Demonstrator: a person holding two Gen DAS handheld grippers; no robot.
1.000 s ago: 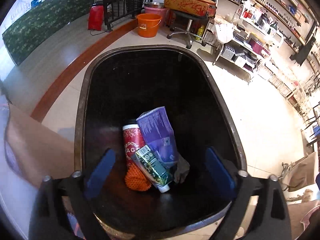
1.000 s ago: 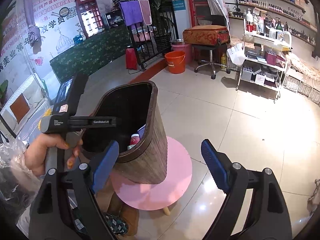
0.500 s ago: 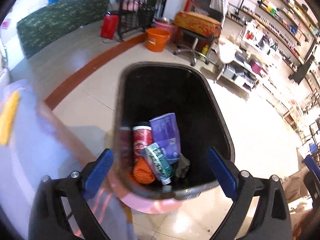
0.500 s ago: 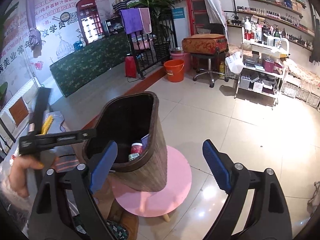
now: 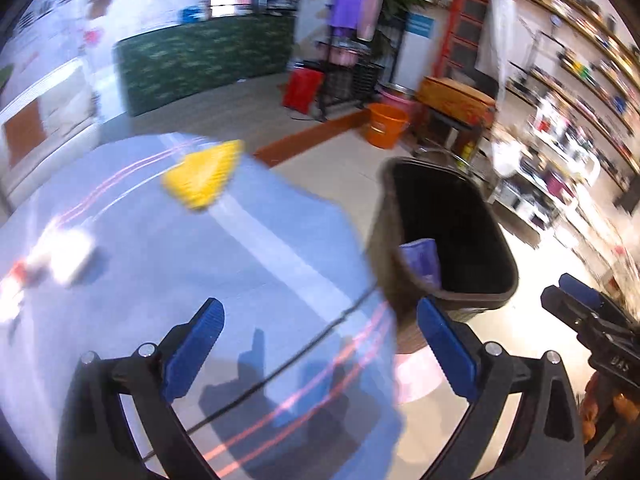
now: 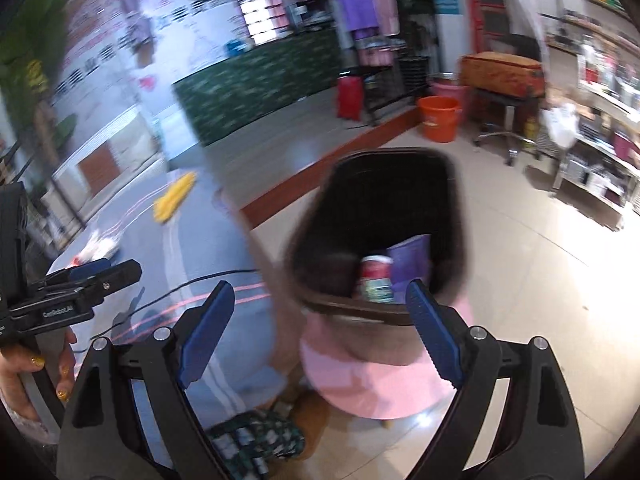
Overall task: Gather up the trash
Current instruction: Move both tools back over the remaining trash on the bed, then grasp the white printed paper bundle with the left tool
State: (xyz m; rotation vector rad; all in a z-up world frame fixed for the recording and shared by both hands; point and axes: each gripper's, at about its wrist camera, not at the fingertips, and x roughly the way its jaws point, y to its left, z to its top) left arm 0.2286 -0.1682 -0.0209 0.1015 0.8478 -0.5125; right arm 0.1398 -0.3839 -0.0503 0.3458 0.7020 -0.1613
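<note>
A dark trash bin (image 6: 452, 216) stands on a pink stool (image 6: 372, 388); inside it lie a red can (image 6: 376, 276) and a purple packet (image 6: 410, 256). In the left wrist view the bin (image 5: 448, 292) is at the right. My left gripper (image 5: 320, 344) is open and empty over a table with a light blue cloth (image 5: 248, 264). On the cloth lie a yellow piece (image 5: 204, 176) and a blurred white piece (image 5: 68, 256). My right gripper (image 6: 320, 332) is open and empty, just in front of the bin's near rim. A hand holds the left gripper (image 6: 80, 280) at the left.
A black cable (image 5: 288, 356) crosses the cloth. An orange bucket (image 6: 438, 118), a chair carrying an orange suitcase (image 6: 500, 68) and shelves (image 6: 600, 152) stand behind the bin. A green counter (image 6: 260, 84) is at the back. A patterned bag (image 6: 256, 440) lies under the table.
My left gripper has swung left and up, from above the bin's opening to over the table. The right gripper has turned left, so the table and the left gripper show more.
</note>
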